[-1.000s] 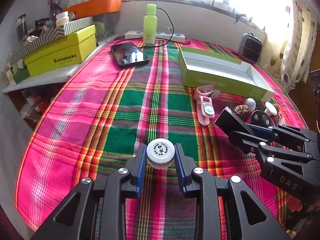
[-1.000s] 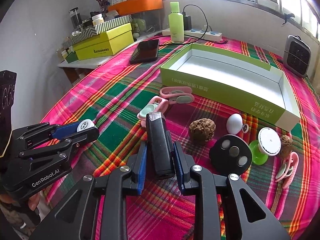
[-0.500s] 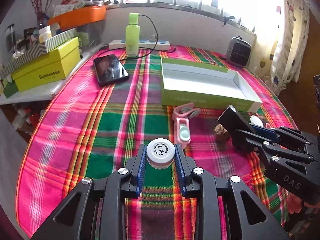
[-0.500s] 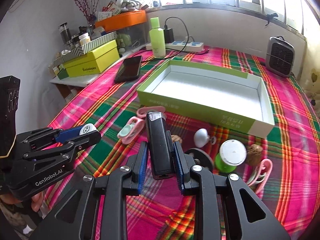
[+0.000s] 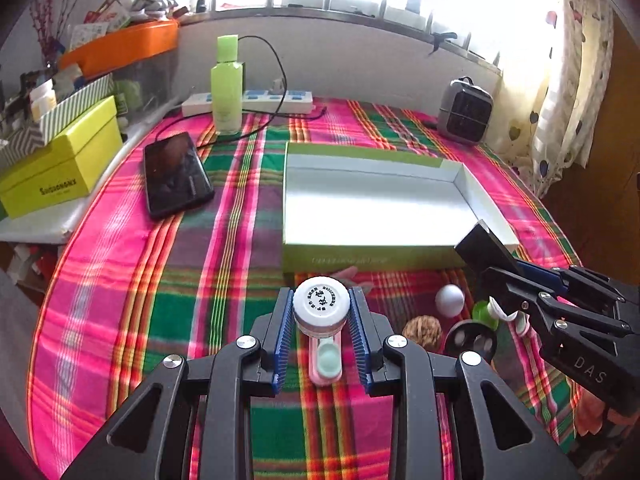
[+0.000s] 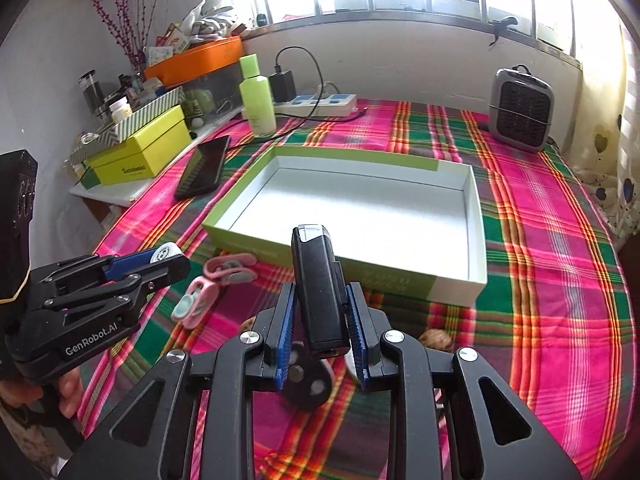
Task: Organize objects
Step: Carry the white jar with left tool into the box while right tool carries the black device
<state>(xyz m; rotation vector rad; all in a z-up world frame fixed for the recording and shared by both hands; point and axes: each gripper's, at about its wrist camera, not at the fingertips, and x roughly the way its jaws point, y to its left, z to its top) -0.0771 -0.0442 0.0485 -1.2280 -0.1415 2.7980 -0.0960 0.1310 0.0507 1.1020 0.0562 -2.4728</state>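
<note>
An open box [image 6: 460,276] sits mid-table, a phone [image 6: 204,168] to its left, clips [image 6: 230,270] (and a walnut [image 5: 422,330]) before it.

My right gripper [image 6: 321,312] clamps a black device [image 6: 319,288] above plaid cloth [image 6: 552,264], just before an empty green box [image 6: 248,220]; my left gripper [image 6: 168,258] grips a white-capped bottle [image 6: 165,252].

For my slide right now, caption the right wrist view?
Right tongs grip a black device before the empty green tray.

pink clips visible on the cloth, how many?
2. One pink clip lies just before the green box's near-left corner; the other pink clip sits nearer, beside the left claw. More may hide behind the claws.
</note>
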